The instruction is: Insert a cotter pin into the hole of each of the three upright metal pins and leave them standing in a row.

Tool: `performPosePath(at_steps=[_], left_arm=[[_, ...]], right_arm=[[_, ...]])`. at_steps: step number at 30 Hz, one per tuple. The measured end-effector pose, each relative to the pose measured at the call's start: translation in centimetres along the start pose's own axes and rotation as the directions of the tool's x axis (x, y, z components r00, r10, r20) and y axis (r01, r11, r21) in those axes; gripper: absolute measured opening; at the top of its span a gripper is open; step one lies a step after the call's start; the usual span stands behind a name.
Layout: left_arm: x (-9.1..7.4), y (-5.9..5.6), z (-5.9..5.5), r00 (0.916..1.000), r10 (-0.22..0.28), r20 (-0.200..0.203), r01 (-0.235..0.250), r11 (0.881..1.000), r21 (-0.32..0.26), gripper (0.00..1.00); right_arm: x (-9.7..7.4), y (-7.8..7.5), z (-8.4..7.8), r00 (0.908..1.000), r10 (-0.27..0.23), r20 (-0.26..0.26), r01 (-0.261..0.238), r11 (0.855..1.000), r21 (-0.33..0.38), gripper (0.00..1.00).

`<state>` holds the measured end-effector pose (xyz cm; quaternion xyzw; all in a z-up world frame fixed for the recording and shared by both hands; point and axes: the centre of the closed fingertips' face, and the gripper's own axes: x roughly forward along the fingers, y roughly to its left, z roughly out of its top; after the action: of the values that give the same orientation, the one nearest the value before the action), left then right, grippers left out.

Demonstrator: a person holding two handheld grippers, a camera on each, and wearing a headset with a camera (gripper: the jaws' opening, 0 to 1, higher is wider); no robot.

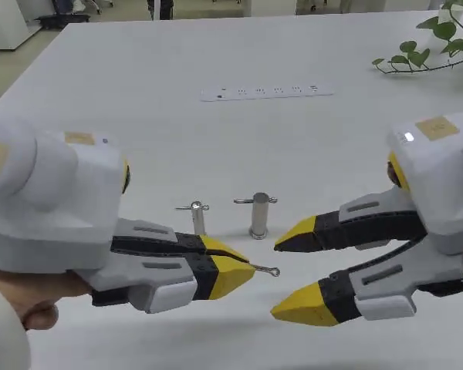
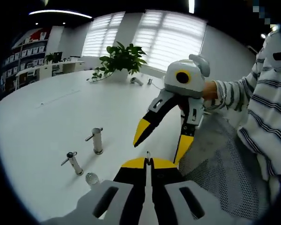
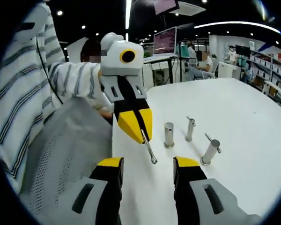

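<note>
Head view: I looked down on a white table (image 1: 139, 116). A power strip (image 1: 266, 92) lay across its far part, and a plant (image 1: 436, 42) trailed in at the far right corner. The left gripper (image 1: 243, 271) reached in from the lower left, jaws pressed together on a cotter pin (image 1: 266, 270) whose loop end poked past the yellow tips. The right gripper (image 1: 282, 279) reached in from the right, jaws parted, gripping nothing. Beyond the tips stood the middle pin (image 1: 197, 218) and the end pin (image 1: 259, 217), both upright, each with a cotter pin of its own through the head.

Left gripper view: The clamped jaws rose from the bottom, and the right gripper faced them with its tips spread. To the left, three pins stood in a row on the table, with the bare pin (image 2: 91, 178) nearest. Behind were bright windows (image 2: 145, 42) with blinds, shelves (image 2: 23, 65) and a striped sleeve (image 2: 267, 108).

Right gripper view: The spread jaws framed the cotter pin, which hung just short of the bare pin. A mesh chair (image 3: 70, 140) sat beside the table edge. Monitors (image 3: 165, 40) and ceiling lights filled the office behind.
</note>
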<state>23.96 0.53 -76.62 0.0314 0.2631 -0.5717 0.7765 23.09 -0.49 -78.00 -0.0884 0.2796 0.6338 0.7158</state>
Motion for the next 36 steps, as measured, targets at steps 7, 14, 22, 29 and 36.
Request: performPosePath(at_steps=[7,14,22,29,36], left_arm=[[-0.5,-1.2,0.9,0.9981,-0.058,0.021,0.052,0.981,0.189,0.0],[-0.6,-1.8,1.0,0.9962,-0.087,0.005,0.082,0.963,0.258,0.0],[-0.6,-2.5,1.3,0.9923,-0.124,0.003,0.118,0.949,0.293,0.0],[-0.7,-2.4,1.4,0.9916,-0.129,0.0,0.124,0.954,0.272,0.0],[-0.7,-2.4,1.3,0.9913,-0.132,-0.001,0.127,0.955,0.267,0.0]], right_arm=[[-0.1,0.7,0.4,0.997,0.069,0.036,-0.071,0.996,0.057,0.38],[0.2,1.1,0.1,0.9952,0.098,0.007,-0.098,0.995,0.012,0.23],[0.4,1.9,0.5,0.9898,0.141,0.019,-0.141,0.99,0.001,0.11],[0.7,2.2,0.1,0.9878,0.155,0.01,-0.155,0.988,0.004,0.06],[0.6,2.3,0.0,0.9879,0.153,-0.023,-0.154,0.986,-0.062,0.05]])
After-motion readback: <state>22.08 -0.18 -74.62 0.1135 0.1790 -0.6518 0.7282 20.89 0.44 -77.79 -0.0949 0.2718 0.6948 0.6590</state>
